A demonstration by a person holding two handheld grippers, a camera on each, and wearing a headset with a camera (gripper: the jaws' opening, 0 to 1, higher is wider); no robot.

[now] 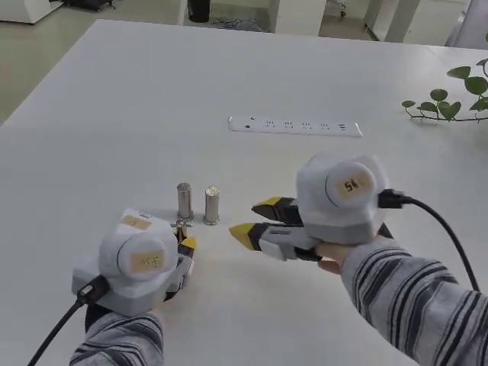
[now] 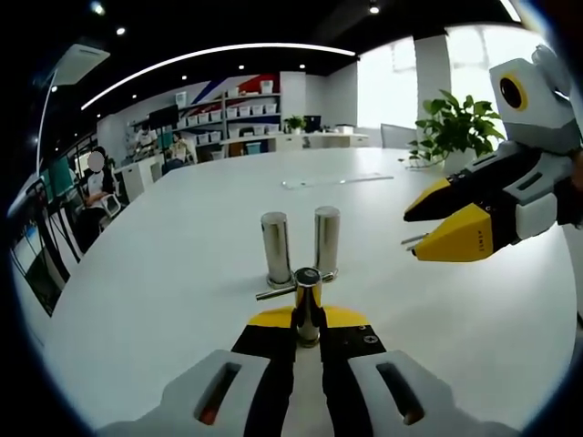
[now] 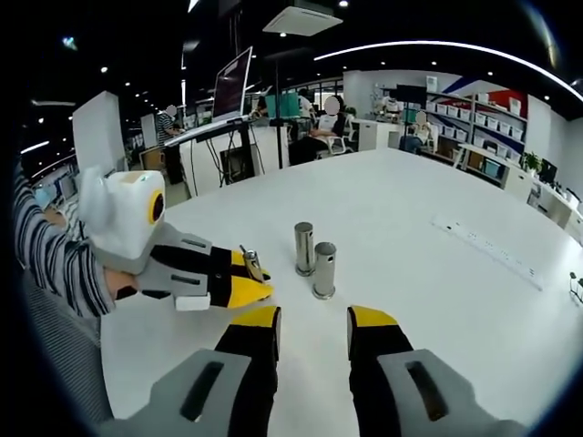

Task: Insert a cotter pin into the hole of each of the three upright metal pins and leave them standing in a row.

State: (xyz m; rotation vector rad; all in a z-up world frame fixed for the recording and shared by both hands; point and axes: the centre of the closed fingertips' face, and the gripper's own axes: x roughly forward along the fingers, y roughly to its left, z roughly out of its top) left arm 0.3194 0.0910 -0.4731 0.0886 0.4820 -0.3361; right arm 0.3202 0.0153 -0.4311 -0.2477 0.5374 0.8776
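**Lower centre, left gripper view.** The left gripper (image 2: pixel 307 320) has its jaws closed tight on a short metal pin (image 2: pixel 307 289), held upright between the yellow tips. A thin grey rod (image 2: pixel 273 292) projects from this held pin toward the left of the frame. Whether it passes through the pin's hole cannot be told.

**Frame centre, just beyond.** The left standing pin (image 2: pixel 275 248) and the right standing pin (image 2: pixel 326 241) stand upright on the white table (image 2: pixel 182 273), side by side, near each other but apart.

**Right of the frame.** The right gripper (image 2: pixel 414 233) hangs above the table, tips pointing toward the pins. In the right gripper view its jaws are spread wide, with nothing between them.

**Upper half, head view.** A white power strip (image 1: pixel 296 126) lies flat at centre. Leaves of a green plant (image 1: pixel 457 91) reach in at the upper right.
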